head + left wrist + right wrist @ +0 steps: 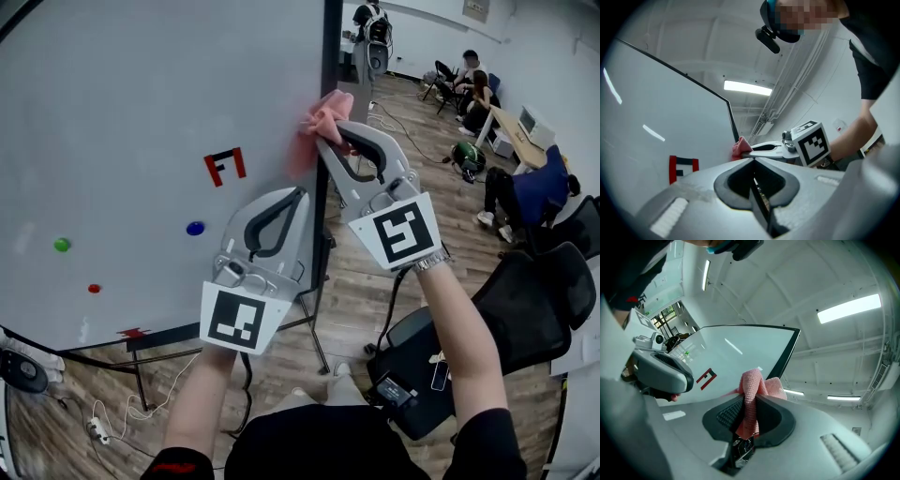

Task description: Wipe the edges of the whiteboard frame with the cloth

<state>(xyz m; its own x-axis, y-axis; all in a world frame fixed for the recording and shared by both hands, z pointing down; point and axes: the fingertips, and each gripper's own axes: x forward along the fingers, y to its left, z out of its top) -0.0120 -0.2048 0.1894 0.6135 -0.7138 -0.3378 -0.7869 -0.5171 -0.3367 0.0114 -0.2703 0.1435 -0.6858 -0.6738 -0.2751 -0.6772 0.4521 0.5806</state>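
A pink cloth [323, 114] is pinched in my right gripper [328, 139], which holds it against the black right-hand frame edge [330, 56] of the whiteboard [141, 122]. In the right gripper view the pink cloth [752, 394] hangs between the shut jaws, with the frame edge [787, 355] just behind it. My left gripper [302, 192] sits lower, its tips near the same frame edge, jaws shut with nothing between them. From the left gripper view the cloth [739, 147] and the right gripper [761, 150] show ahead at the frame edge [732, 123].
The board carries a red-and-black letter magnet [225, 166], a blue magnet [195, 228], a green one [62, 245] and a red one [94, 288]. A black office chair [525, 309] stands at right. People sit at the far right by a desk [511, 127]. Cables lie on the wooden floor.
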